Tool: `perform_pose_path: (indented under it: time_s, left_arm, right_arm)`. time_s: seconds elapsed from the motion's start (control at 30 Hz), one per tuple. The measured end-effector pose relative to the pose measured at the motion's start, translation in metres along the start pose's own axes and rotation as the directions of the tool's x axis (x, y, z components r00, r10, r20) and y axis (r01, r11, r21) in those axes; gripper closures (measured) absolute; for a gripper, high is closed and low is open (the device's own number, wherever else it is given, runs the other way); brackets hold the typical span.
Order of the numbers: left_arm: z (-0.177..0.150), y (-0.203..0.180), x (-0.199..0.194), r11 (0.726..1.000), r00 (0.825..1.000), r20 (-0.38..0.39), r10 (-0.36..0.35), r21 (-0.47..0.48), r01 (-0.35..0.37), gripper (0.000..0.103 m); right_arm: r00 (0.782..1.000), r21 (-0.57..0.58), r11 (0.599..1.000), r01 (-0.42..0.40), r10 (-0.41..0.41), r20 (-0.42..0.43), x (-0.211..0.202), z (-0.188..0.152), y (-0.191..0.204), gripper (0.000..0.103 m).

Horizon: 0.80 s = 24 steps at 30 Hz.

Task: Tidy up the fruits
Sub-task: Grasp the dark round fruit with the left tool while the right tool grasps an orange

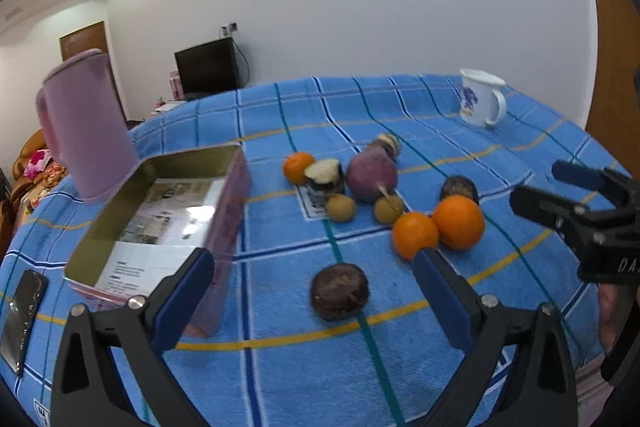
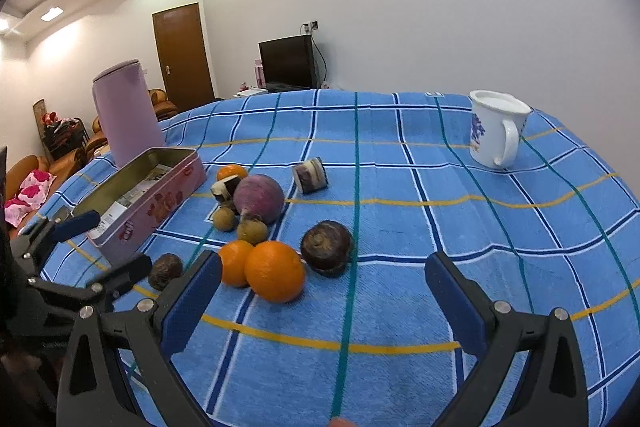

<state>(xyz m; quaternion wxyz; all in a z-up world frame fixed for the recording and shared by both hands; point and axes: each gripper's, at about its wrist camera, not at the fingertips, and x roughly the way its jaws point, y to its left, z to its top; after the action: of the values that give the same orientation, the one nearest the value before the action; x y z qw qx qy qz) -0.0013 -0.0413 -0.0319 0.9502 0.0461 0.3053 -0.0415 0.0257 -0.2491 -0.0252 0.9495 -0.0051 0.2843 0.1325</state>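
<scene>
Fruits lie on a blue checked tablecloth [image 1: 280, 379]. In the left wrist view a dark brown round fruit [image 1: 339, 291] sits between my open left gripper's fingers [image 1: 316, 291]. Two oranges [image 1: 458, 221] [image 1: 414, 234], two small tan fruits [image 1: 340, 207], a purple round root [image 1: 371, 177] and a small orange [image 1: 298, 167] lie beyond. An open pink tin [image 1: 168, 219] stands to the left. My right gripper [image 2: 324, 295] is open and empty, just short of the oranges [image 2: 274, 276] and another dark fruit [image 2: 326, 247]. The tin also shows in the right wrist view [image 2: 148, 203].
A pink jug [image 1: 86, 125] stands behind the tin. A white mug [image 1: 480, 102] stands at the far right. A black phone [image 1: 22, 315] lies at the table's left edge. Two cut dark-and-white pieces [image 2: 310, 175] lie among the fruits.
</scene>
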Motion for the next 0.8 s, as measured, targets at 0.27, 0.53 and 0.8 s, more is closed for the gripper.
perform_pose_path:
  time_s: [0.27,0.53,0.8]
  left_arm:
    - [-0.007,-0.003,0.023,0.999,0.995,-0.094,-0.045,-0.013,0.044,0.033]
    - [-0.011,-0.006,0.033,0.996,0.985,-0.149,-0.089,0.003,0.091,0.053]
    - [-0.01,0.012,0.047,0.979,0.958,-0.214,-0.191,-0.114,0.17,0.061]
  right_arm:
    - [0.999,0.024,0.999,-0.031,0.031,-0.006,0.005,-0.006,-0.005,0.001]
    - [0.997,-0.003,0.997,-0.071,0.071,-0.044,0.021,-0.01,0.009,0.027]
    - [0.993,-0.016,0.996,-0.085,0.083,-0.088,0.042,-0.008,0.02,0.036]
